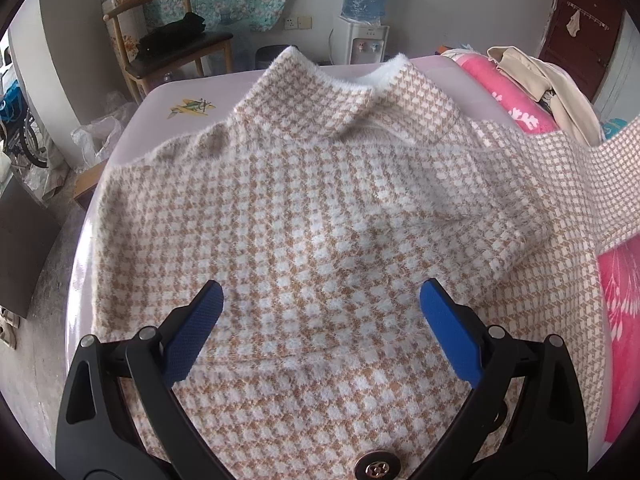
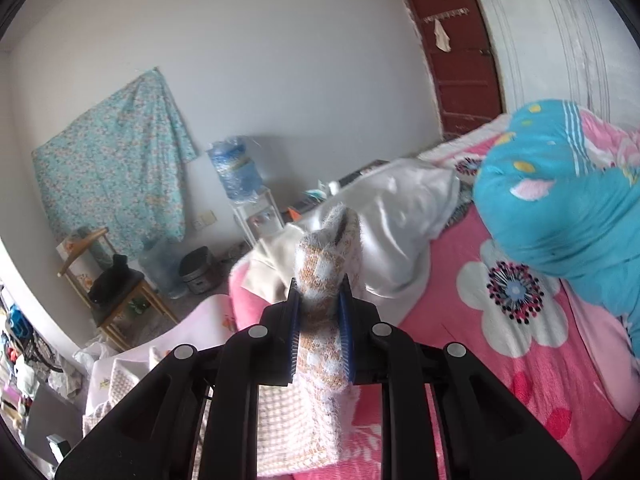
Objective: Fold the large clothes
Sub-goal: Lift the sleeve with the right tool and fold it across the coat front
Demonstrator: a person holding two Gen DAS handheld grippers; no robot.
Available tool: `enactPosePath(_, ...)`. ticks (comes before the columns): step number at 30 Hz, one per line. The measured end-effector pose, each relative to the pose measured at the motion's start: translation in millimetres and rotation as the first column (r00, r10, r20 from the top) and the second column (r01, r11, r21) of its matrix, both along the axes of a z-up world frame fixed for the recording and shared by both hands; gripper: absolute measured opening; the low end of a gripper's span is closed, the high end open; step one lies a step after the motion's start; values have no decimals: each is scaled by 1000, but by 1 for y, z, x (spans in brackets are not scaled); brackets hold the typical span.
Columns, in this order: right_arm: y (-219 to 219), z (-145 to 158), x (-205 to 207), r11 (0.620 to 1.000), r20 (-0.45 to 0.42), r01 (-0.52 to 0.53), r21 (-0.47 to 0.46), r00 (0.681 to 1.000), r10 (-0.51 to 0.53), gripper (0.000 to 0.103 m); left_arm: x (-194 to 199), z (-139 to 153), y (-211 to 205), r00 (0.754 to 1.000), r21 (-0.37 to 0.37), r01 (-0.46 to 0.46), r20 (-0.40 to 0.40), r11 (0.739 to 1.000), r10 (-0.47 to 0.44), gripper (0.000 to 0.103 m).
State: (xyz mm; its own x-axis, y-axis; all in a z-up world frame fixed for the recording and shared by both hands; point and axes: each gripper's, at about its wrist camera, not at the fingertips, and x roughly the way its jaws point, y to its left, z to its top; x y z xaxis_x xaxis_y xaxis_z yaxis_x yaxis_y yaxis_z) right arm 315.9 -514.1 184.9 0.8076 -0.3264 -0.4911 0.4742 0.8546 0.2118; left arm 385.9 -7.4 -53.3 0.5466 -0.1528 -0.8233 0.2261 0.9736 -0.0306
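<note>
A fuzzy tan-and-white houndstooth sweater (image 1: pixel 312 200) lies spread on a pale lilac table (image 1: pixel 168 100), collar at the far end. My left gripper (image 1: pixel 320 300) is open and empty, its blue pads just above the sweater's lower body. The sweater's right sleeve (image 1: pixel 592 184) is lifted off to the right. My right gripper (image 2: pixel 320 304) is shut on the sleeve's cuff (image 2: pixel 324 280), holding it up in the air above the pink bed; the sleeve hangs down below the jaws.
A pink floral quilt (image 2: pixel 500 340) covers the bed on the right, with a beige garment (image 1: pixel 540 80) and a blue bundle (image 2: pixel 560 200) on it. A wooden chair (image 1: pixel 168 52) and a water dispenser (image 1: pixel 364 36) stand beyond the table.
</note>
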Motion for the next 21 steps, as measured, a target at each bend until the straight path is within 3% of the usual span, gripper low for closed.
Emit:
enactPosePath(11,85,36,13,990,5,-112,-86,994,113,17,-14,-2,54,995,-16,-93,-25,995,93,95)
enactPosePath(21,169,51,36,967,-22,-220,-133,976,219,17,-31,-4,107,987,-58,-159,-22,986,158,94)
